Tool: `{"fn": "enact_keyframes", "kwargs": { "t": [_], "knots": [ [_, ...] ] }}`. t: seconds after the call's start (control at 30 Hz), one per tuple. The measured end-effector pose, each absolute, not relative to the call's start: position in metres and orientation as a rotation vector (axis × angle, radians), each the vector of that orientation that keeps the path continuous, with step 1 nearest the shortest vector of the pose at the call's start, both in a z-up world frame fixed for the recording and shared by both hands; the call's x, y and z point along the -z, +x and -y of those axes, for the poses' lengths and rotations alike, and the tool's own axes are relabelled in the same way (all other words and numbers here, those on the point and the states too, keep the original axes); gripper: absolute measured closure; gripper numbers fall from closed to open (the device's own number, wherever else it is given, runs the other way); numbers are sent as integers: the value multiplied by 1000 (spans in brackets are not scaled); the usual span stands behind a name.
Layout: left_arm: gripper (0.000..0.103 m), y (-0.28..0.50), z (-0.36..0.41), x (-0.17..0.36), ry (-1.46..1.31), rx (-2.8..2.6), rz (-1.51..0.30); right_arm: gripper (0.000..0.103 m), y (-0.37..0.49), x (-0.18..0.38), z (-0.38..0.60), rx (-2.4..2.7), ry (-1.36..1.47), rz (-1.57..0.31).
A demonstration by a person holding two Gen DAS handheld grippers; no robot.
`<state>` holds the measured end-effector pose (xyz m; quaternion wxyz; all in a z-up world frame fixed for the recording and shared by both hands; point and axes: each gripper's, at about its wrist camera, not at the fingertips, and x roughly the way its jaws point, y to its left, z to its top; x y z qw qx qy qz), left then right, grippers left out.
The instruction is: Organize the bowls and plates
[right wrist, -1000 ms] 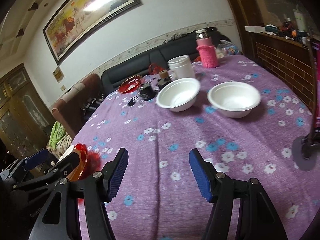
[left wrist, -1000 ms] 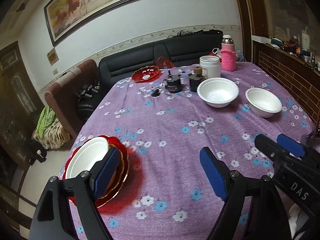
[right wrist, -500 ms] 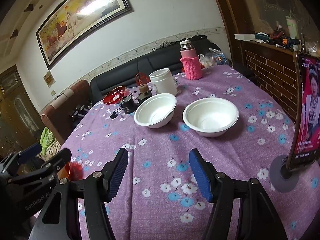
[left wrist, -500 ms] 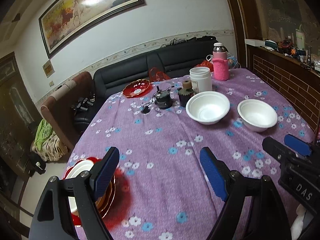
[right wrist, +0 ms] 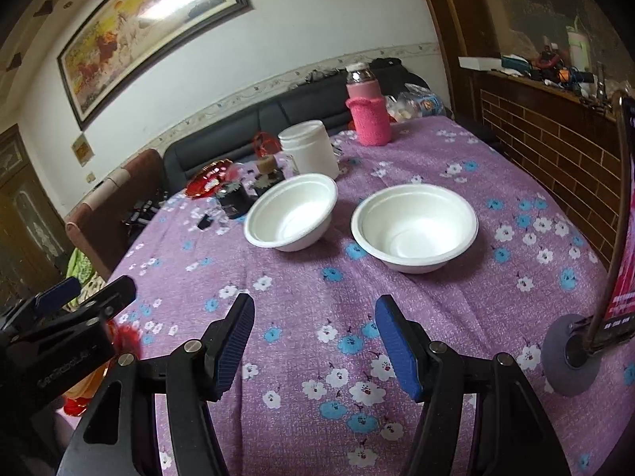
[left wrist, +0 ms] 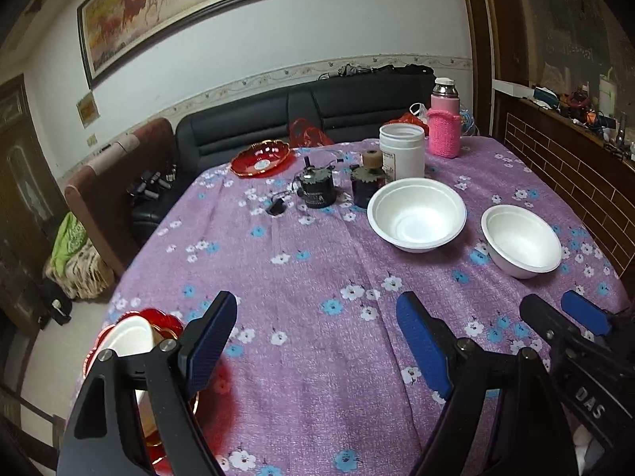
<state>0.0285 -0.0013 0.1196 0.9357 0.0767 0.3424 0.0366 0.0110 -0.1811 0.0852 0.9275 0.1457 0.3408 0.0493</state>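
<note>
Two white bowls stand apart on the purple flowered tablecloth: the left bowl (left wrist: 416,214) (right wrist: 291,211) and the right bowl (left wrist: 520,240) (right wrist: 414,227). A stack of red plates with a white plate on top (left wrist: 131,341) sits at the table's near left edge, partly behind my left gripper's left finger. A lone red plate (left wrist: 262,157) (right wrist: 208,182) lies at the far side. My left gripper (left wrist: 315,341) is open and empty above the cloth. My right gripper (right wrist: 313,341) is open and empty, in front of the two bowls.
A white jar (left wrist: 401,150), a pink-sleeved flask (left wrist: 444,123), two dark small containers (left wrist: 317,190) and a small black item (left wrist: 276,208) stand at the far side. A phone on a stand (right wrist: 619,261) is at the right edge. A black sofa (left wrist: 301,115) lies beyond.
Both grippers have pulled back and lifted away from the red plate stack; the right view has swung toward the two bowls, which now look nearer. Both stay open.
</note>
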Motion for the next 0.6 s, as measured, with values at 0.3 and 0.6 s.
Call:
{"fn": "enact_keyframes", "kwargs": {
  "t": [0.3, 0.6],
  "knots": [
    [21, 62, -11, -105, 115, -77, -768, 35, 43, -79, 158, -72, 132, -731],
    [21, 101, -25, -125, 107, -143, -702, 35, 79, -96, 139, -55, 39, -672]
  ]
}}
